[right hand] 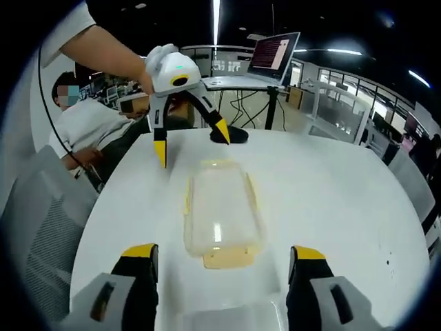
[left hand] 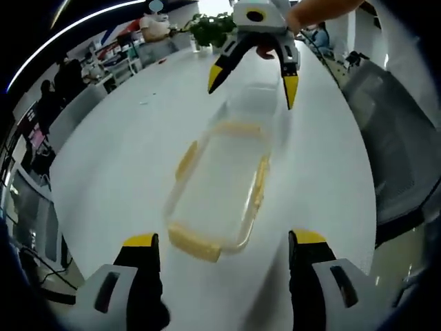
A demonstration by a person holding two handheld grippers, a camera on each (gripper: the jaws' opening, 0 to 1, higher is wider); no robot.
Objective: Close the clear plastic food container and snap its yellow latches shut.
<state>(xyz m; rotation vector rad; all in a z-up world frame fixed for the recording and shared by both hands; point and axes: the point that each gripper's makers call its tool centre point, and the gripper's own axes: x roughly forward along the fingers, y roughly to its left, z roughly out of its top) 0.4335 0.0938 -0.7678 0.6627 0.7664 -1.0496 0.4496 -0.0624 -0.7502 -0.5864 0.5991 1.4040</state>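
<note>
No legible writing or brand marks; laptop (right hand: pixel 274 55) screen text too small to read. Clear plastic food container (left hand: pixel 219 189) lies lengthwise mid white table (left hand: pixel 124 152), between the two grippers, touching neither. Body see-through, w/ yellow latches (left hand: pixel 193 243) on ends & long sides, lid on top. Left gripper (left hand: pixel 224 243) jaws wide apart, holding nothing, just short of the near end latch. Right gripper (right hand: pixel 224 253) likewise spread wide, empty, at the opposite end. Potted plant (left hand: pixel 211 27) at the table's far edge.

white table (left hand: pixel 124 158), potted plant (left hand: pixel 210 27), laptop (right hand: pixel 274 54), grey chair (right hand: pixel 41 207)
</note>
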